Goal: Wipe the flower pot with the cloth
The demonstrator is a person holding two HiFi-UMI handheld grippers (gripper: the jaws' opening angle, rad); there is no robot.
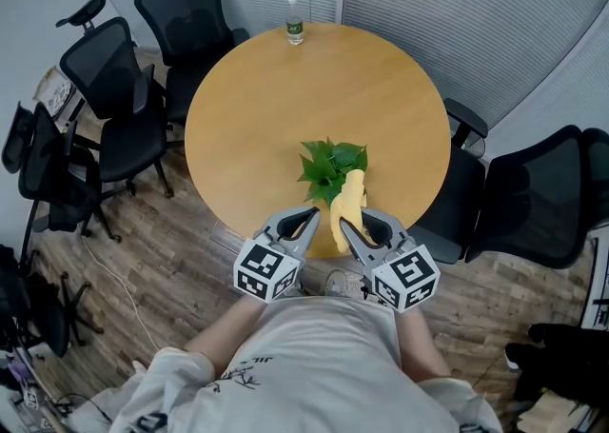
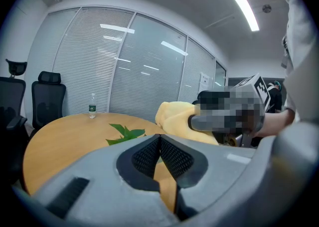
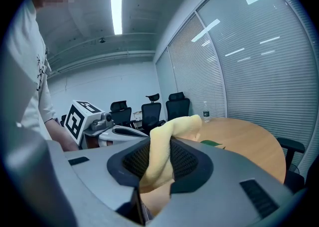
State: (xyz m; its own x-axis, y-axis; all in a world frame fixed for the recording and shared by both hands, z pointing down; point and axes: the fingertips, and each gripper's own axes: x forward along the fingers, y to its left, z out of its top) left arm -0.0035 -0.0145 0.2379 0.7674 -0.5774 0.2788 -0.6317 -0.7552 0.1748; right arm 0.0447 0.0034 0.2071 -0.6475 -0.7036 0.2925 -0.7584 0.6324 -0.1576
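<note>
A small plant with green leaves (image 1: 329, 164) stands near the front edge of the round wooden table (image 1: 257, 108); its pot is hidden under the foliage. A yellow cloth (image 1: 349, 208) rises from my right gripper (image 1: 363, 220), which is shut on it, just in front of the plant. In the right gripper view the cloth (image 3: 162, 146) is pinched between the mesh pads and folds over forward. My left gripper (image 1: 311, 213) is shut and empty, beside the right one. In the left gripper view its jaws (image 2: 159, 137) meet, with the leaves (image 2: 125, 133) and cloth (image 2: 175, 117) beyond.
A water bottle (image 1: 295, 21) stands at the table's far edge. Black office chairs (image 1: 114, 98) crowd the left side, and another chair (image 1: 533, 198) sits at the right. Window blinds run behind the table. The floor is wood plank.
</note>
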